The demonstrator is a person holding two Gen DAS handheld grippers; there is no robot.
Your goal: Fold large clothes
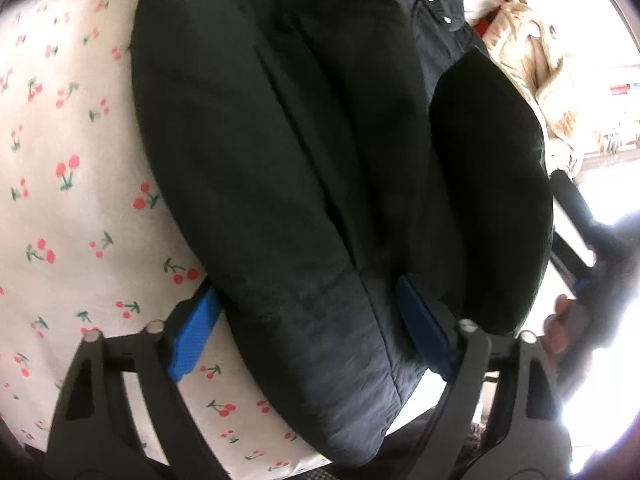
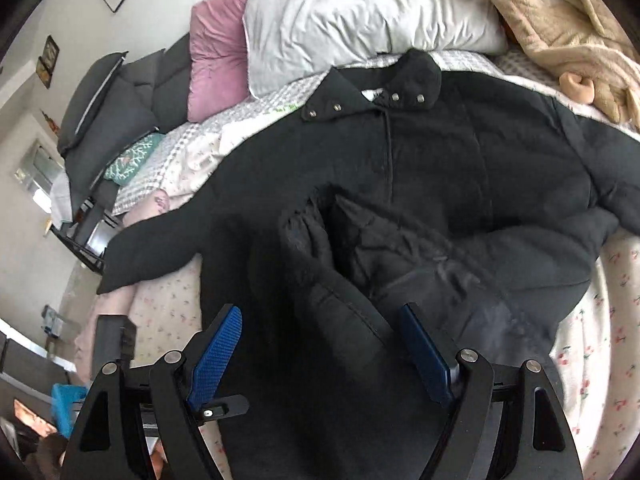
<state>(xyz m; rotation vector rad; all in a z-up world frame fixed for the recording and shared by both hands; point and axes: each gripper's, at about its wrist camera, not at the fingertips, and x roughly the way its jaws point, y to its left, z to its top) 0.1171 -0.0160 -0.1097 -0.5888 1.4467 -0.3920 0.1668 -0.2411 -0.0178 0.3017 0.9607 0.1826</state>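
Note:
A large black padded jacket lies front-up on a bed with a cherry-print sheet, collar with metal snaps toward the pillows. Its lower hem is folded up over the body, bunched at the middle. One sleeve stretches out left. My left gripper is open, its blue pads on either side of a thick fold of the jacket near the bed edge. My right gripper is open, its blue fingers straddling the jacket's lower part. The right gripper's body shows at the right edge of the left wrist view.
A white duvet, a pink pillow and dark grey cushions lie at the head of the bed. A beige fleece garment is heaped at the far right. A dark bed frame and floor items are to the left.

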